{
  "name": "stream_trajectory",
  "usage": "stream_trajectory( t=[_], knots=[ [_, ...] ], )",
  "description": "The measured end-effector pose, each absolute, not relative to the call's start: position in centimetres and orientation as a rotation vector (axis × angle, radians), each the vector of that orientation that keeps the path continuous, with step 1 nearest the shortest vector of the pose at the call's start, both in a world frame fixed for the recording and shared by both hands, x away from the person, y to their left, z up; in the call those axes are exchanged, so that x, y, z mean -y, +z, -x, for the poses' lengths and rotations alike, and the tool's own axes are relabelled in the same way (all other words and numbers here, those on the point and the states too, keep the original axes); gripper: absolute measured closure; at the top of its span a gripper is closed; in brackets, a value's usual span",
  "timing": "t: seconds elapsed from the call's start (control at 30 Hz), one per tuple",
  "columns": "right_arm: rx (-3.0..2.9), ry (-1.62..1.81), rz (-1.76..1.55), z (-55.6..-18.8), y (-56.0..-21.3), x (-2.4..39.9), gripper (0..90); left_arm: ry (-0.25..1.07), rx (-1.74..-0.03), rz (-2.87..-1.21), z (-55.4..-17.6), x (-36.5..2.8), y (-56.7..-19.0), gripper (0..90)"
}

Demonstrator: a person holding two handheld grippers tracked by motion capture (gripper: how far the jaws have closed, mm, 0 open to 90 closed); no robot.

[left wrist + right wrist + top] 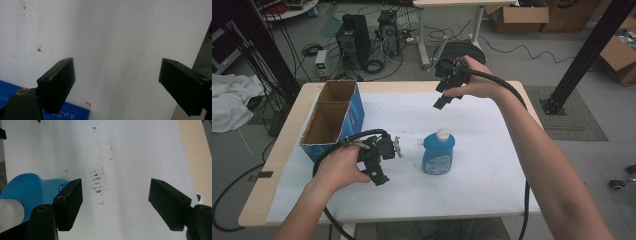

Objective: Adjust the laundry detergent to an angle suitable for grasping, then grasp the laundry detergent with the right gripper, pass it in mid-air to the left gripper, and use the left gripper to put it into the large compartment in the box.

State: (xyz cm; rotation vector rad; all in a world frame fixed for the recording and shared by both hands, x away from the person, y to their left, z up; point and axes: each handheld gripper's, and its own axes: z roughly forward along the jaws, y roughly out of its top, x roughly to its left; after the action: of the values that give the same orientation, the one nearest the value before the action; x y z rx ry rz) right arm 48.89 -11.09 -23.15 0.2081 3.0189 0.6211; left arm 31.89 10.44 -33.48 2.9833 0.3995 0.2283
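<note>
Bottle (438, 152) of blue liquid with a white cap stood upright near the middle of the table (512, 200), on its white covering, touched by nothing. Beyond it, toward the far edge, the right gripper (446, 95) hovered with jaws wide and empty, tilted down at the bottle, probably lining up a grasp. Just left of the bottle the left gripper (384, 162) rested low, jaws also wide and empty, likely waiting its turn. An open blue cardboard box (336, 117) sat by the left edge, perhaps the bottle's destination
</note>
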Motion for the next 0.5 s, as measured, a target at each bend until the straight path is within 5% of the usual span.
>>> stream_trajectory(
  t=[0.5],
  knots=[
    [-3.010, 0.660, -0.215, -48.64, -22.83, 11.40, 26.7, 0.256, -0.397, -2.981, -31.84, -10.25, -33.01, 13.3]
  ],
)
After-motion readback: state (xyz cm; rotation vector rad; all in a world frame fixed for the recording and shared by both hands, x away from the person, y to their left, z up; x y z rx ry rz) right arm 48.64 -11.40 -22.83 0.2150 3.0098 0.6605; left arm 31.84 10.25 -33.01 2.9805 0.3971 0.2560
